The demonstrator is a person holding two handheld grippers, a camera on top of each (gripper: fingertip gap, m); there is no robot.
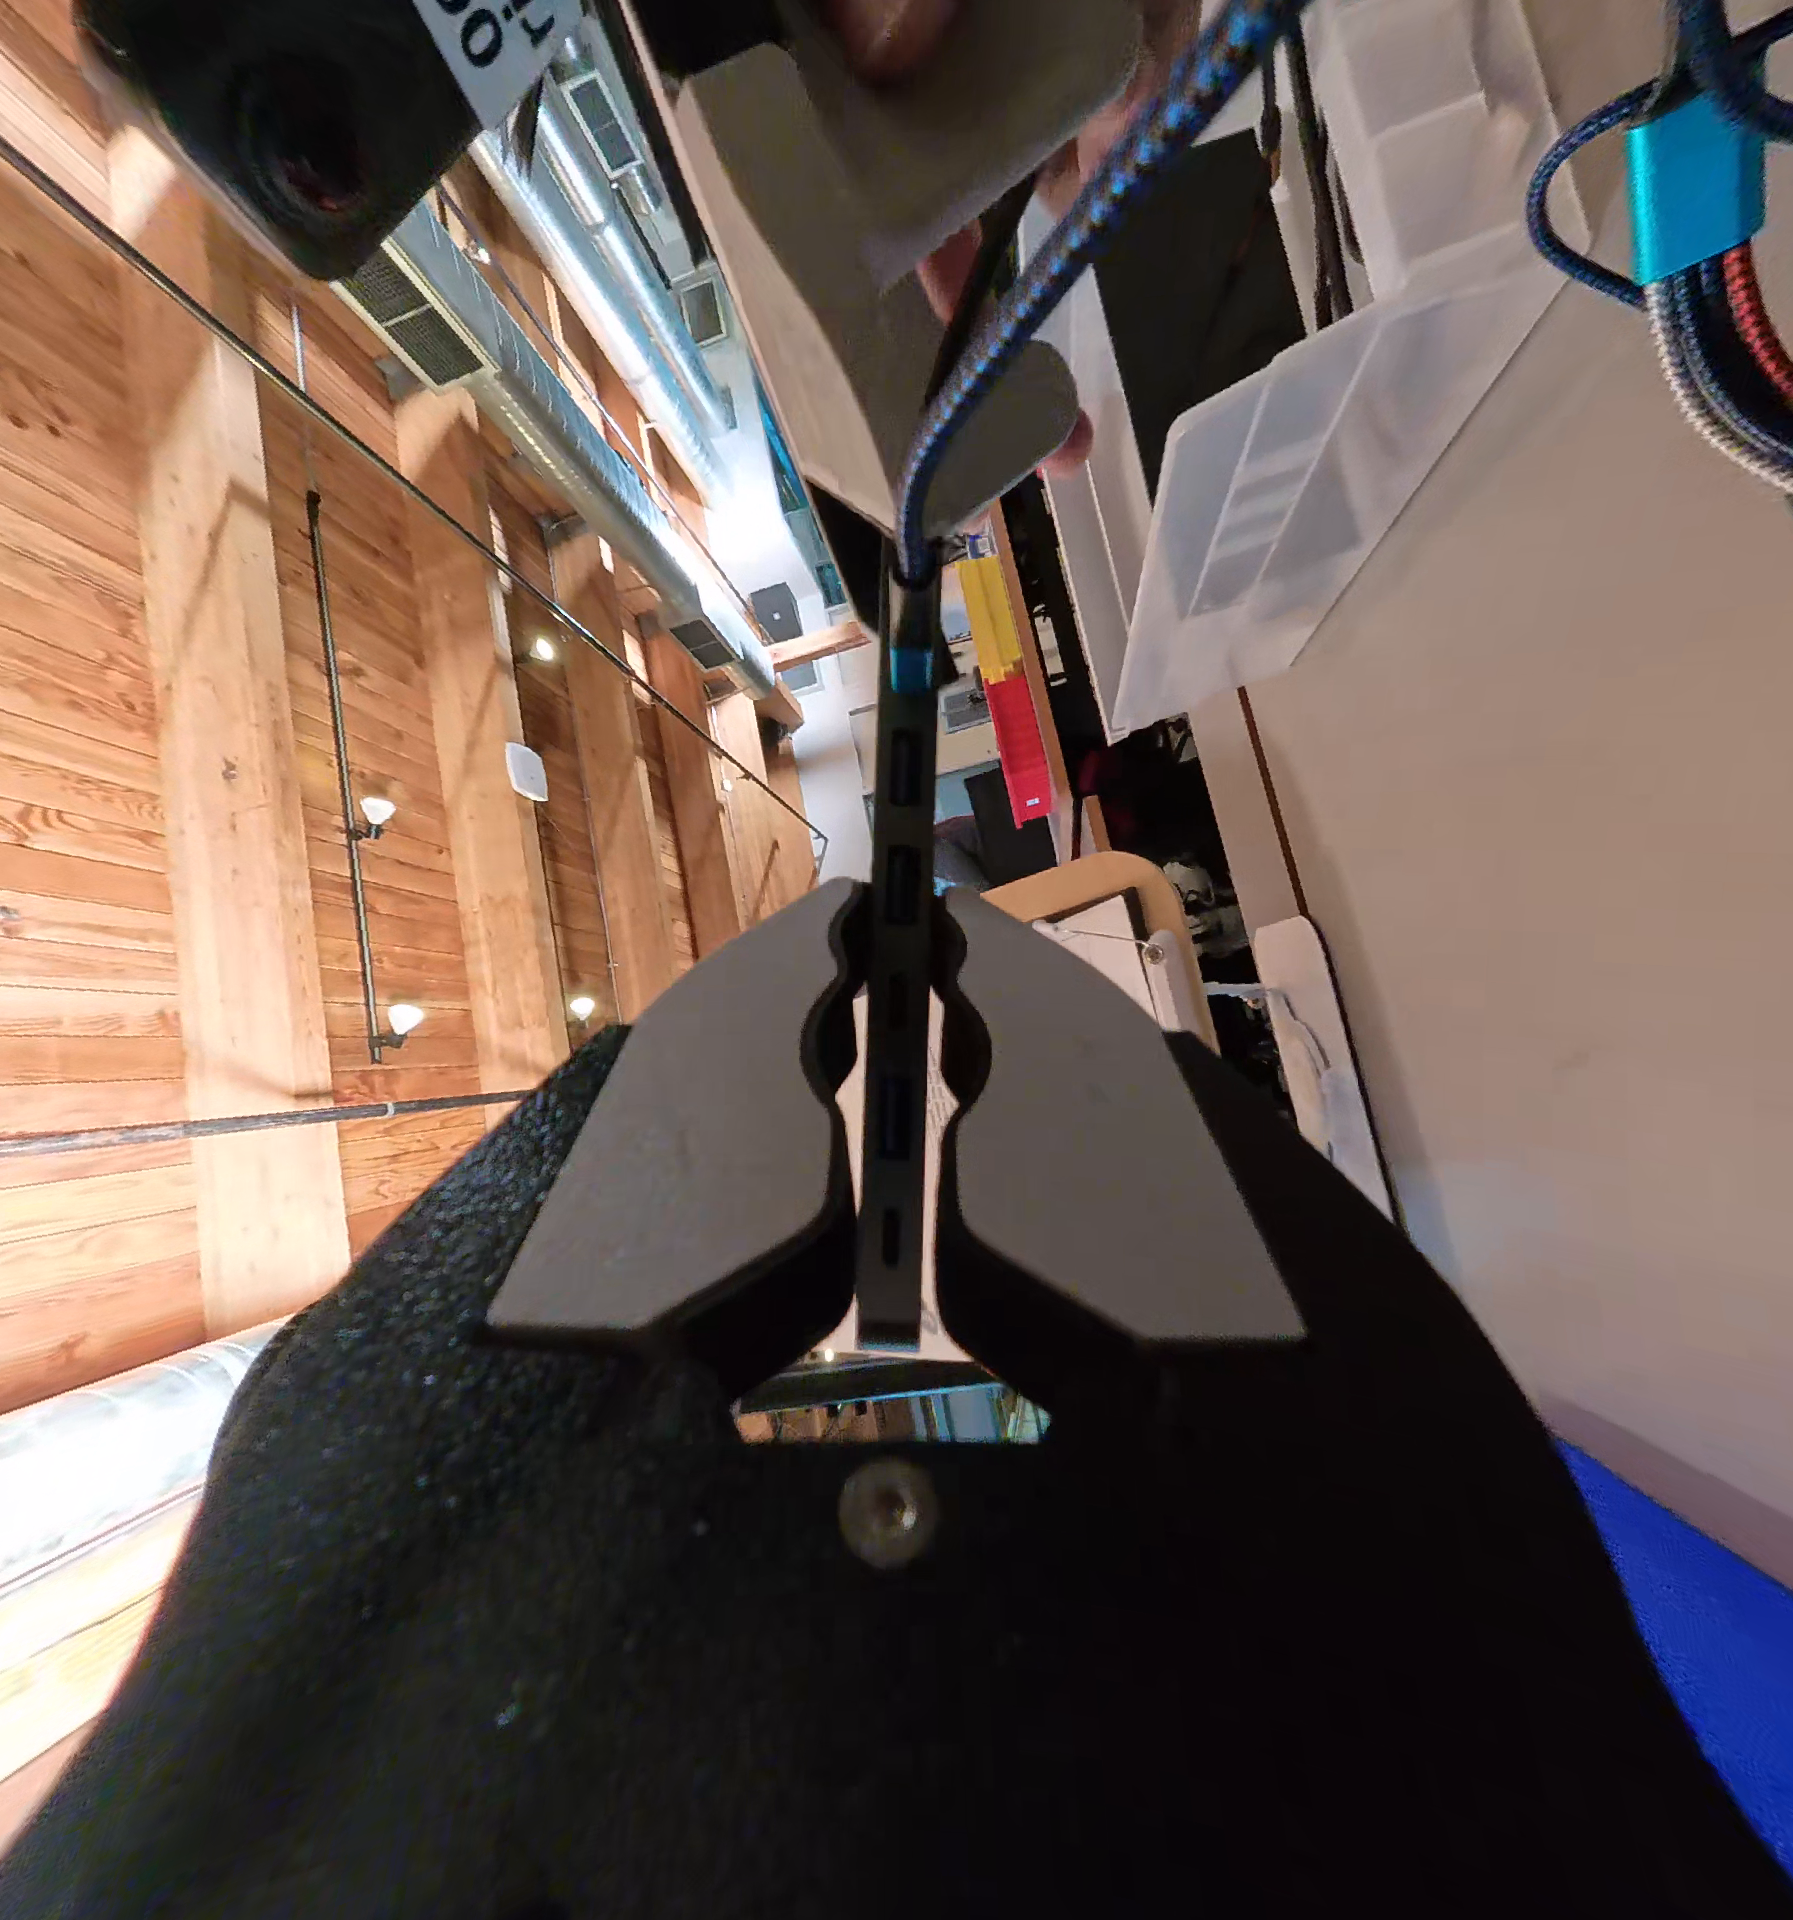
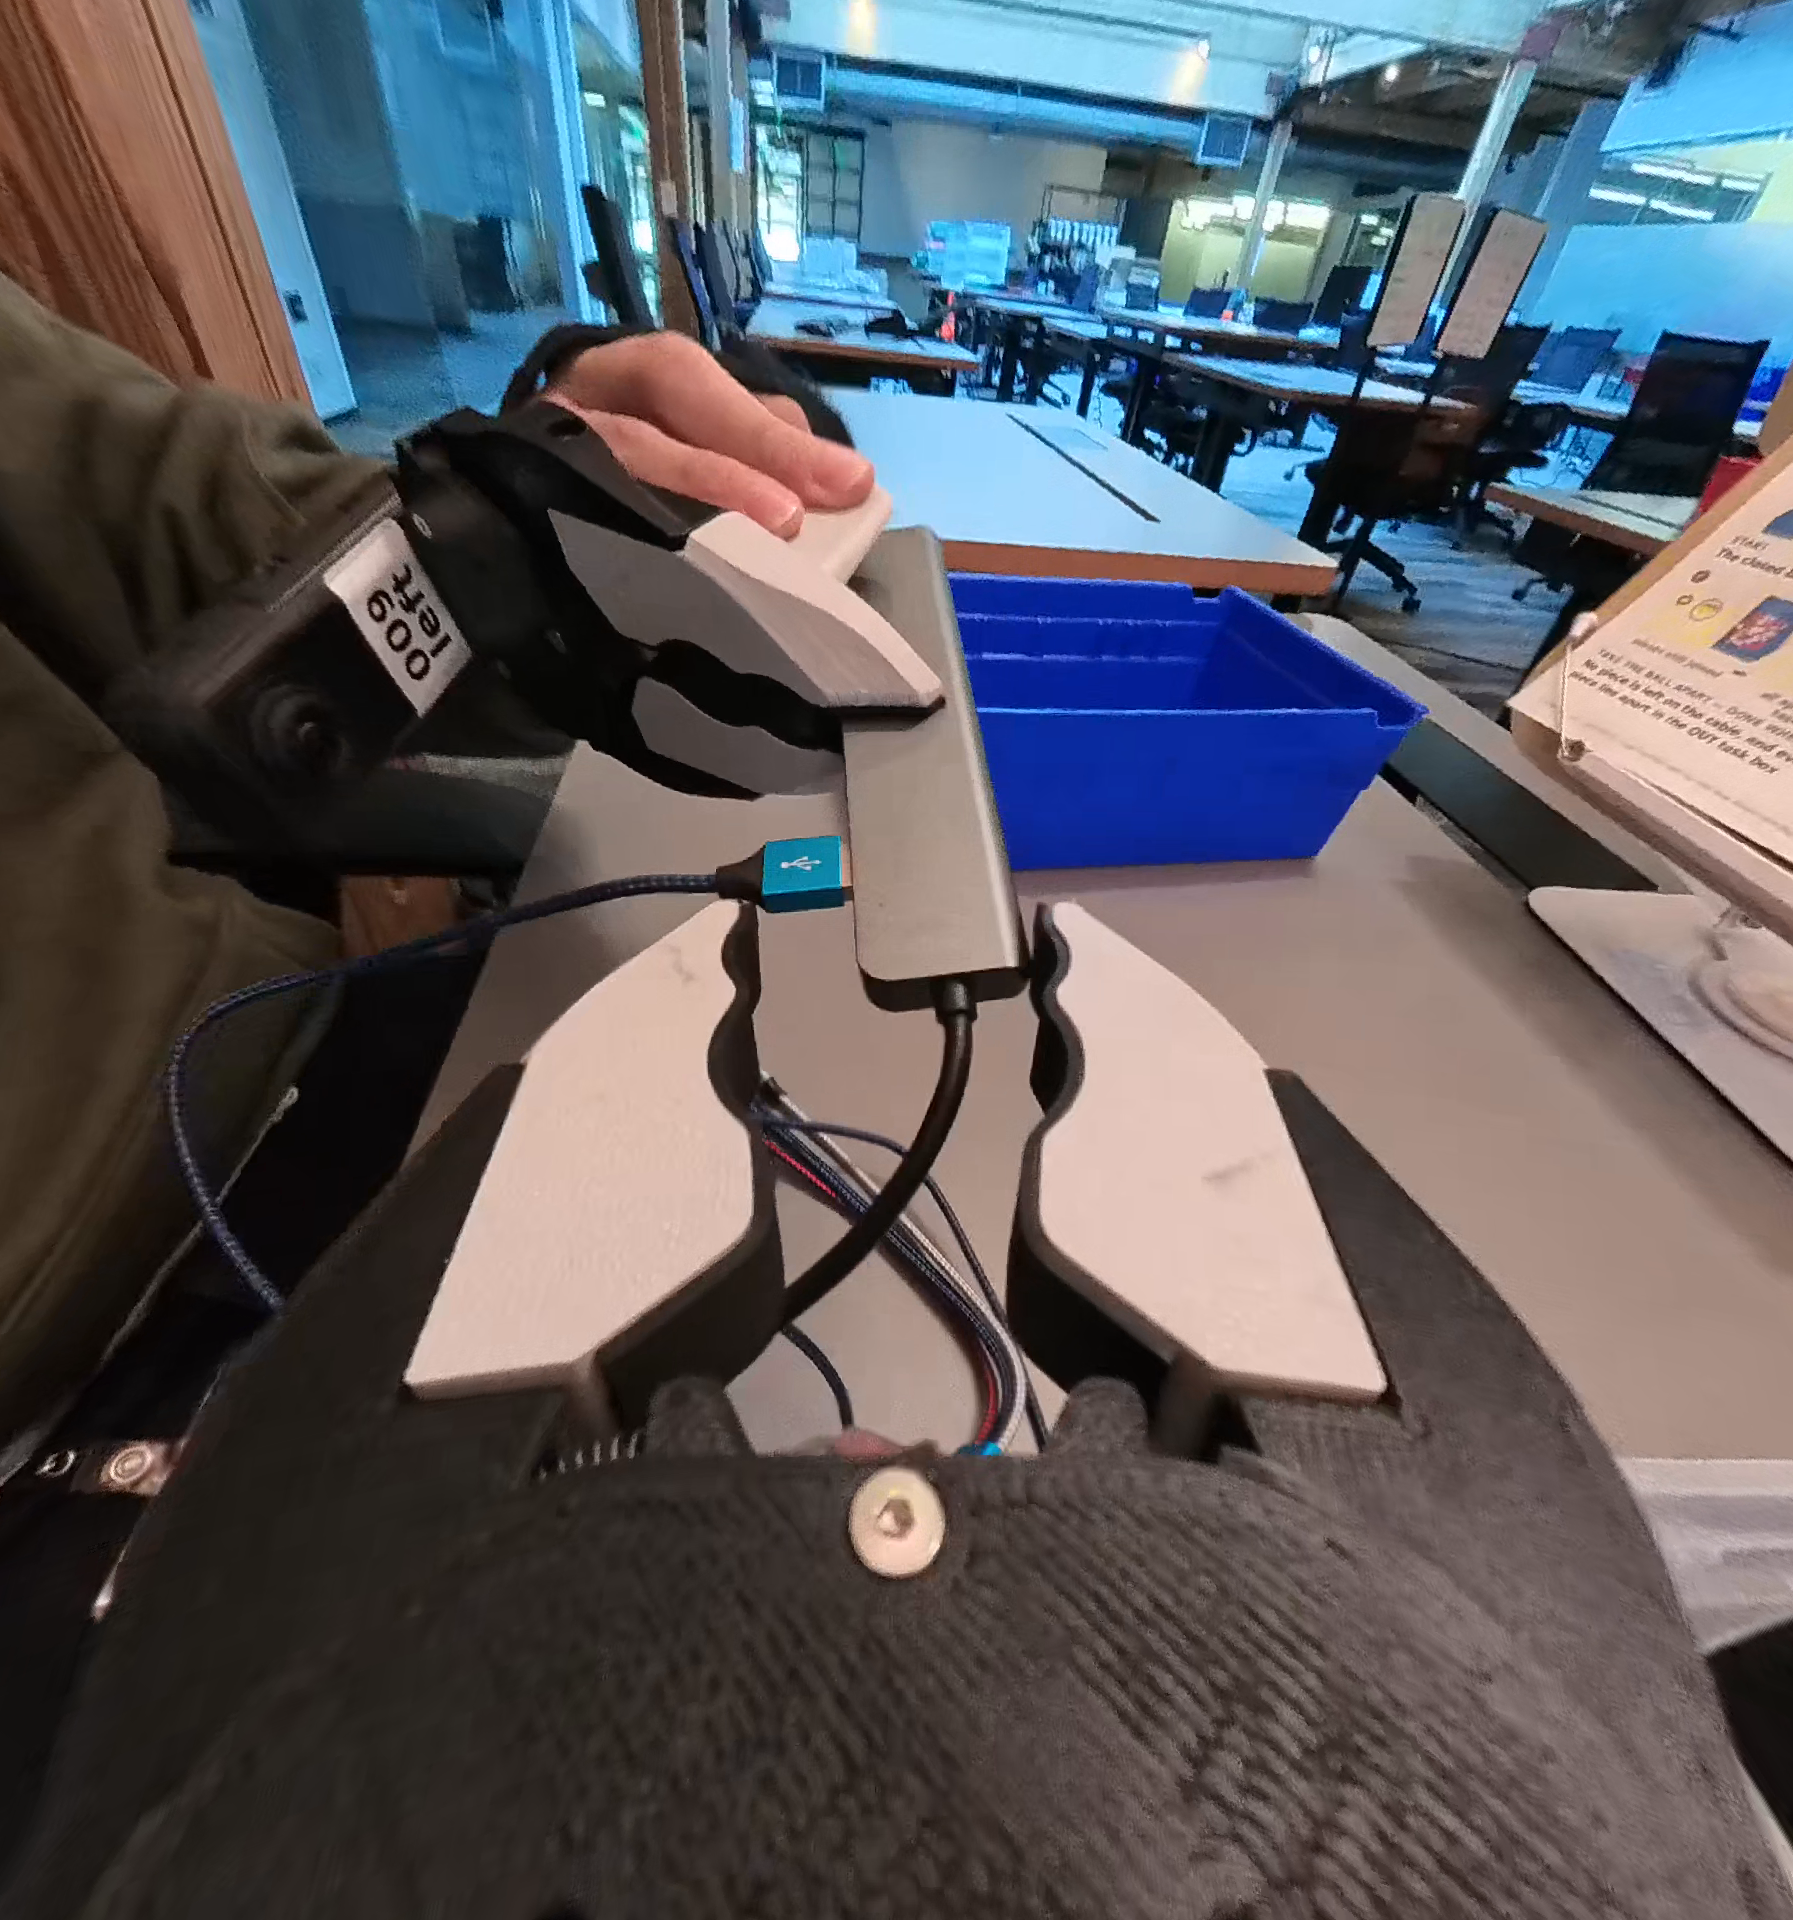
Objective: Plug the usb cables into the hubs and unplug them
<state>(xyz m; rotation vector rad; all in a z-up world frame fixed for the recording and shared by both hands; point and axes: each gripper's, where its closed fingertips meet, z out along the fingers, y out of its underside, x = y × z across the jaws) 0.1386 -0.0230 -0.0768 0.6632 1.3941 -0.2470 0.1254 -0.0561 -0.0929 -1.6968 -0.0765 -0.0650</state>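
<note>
A grey USB hub (image 2: 923, 769) is held off the table. My left gripper (image 1: 900, 904) is shut on it; in the left wrist view the hub (image 1: 897, 790) shows edge-on with its row of ports. My left gripper also shows in the right wrist view (image 2: 850, 696). A teal USB plug (image 2: 804, 873) on a dark blue braided cable (image 2: 372, 956) sits in a side port near the hub's end, and shows in the left wrist view (image 1: 911, 665). My right gripper (image 2: 892, 940) is open, its fingertips either side of the hub's end and its black cable (image 2: 939, 1122).
A bundle of braided cables (image 2: 933, 1257) lies on the grey table (image 2: 1391, 1039) under my right gripper; in the left wrist view it carries another teal plug (image 1: 1692, 197). A blue bin (image 2: 1162, 717) stands behind the hub. An instruction sheet on a stand (image 2: 1723, 675) is at right. A translucent bin (image 1: 1339, 499) is nearby. My hands' fingertips stand some 5 centimetres from each other.
</note>
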